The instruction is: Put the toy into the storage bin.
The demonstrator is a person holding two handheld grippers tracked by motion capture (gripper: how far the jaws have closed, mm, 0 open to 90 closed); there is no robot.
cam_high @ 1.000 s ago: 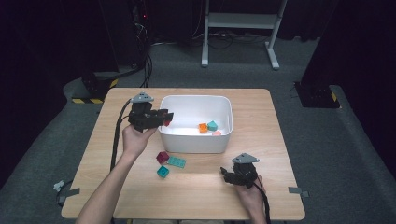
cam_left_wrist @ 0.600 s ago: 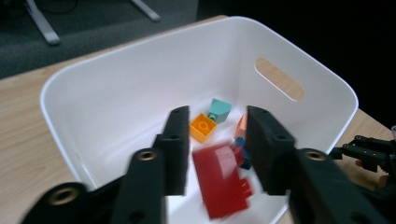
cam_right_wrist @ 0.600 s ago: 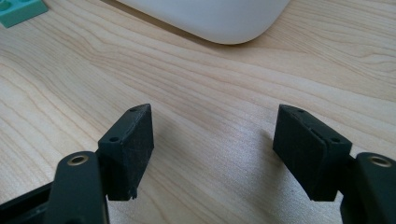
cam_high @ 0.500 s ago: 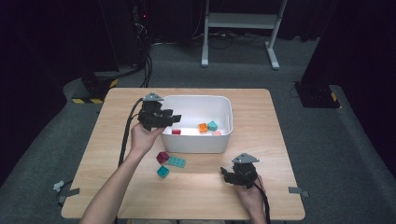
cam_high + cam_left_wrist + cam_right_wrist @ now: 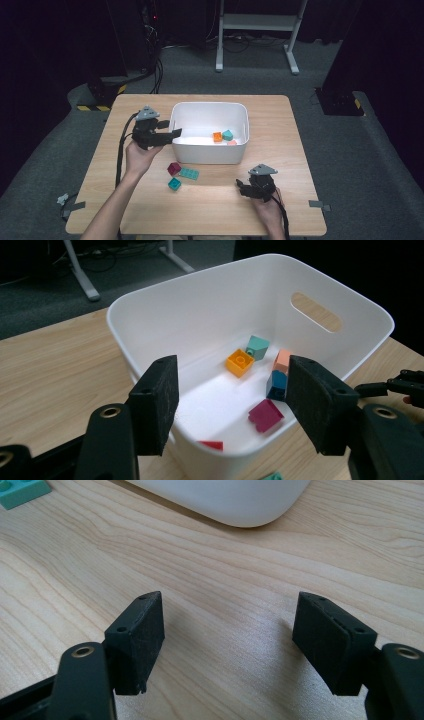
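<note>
A white bin (image 5: 207, 154) stands mid-table. Inside the bin (image 5: 200, 315) lie an orange brick (image 5: 240, 362), a teal one (image 5: 257, 347), a peach one (image 5: 282, 360), a blue one (image 5: 276, 385), a magenta one (image 5: 266, 415) and a red one (image 5: 212, 445). My left gripper (image 5: 175, 133) hovers at the bin's left rim. Its jaws have just been opening, and the left gripper (image 5: 231, 390) holds nothing. My right gripper (image 5: 242, 186) rests low near the table's front, open and empty (image 5: 227, 630) over bare wood.
In front of the bin lie a dark magenta brick (image 5: 173, 168), a flat teal plate (image 5: 189, 173) and a small teal brick (image 5: 174, 184). The plate's corner (image 5: 22, 491) and the bin's corner (image 5: 225, 500) lie ahead of the right gripper.
The left gripper reached over the bin, then drew back to its left rim with jaws opened. The red piece seen at its tips is gone from them. The right gripper stayed put.
</note>
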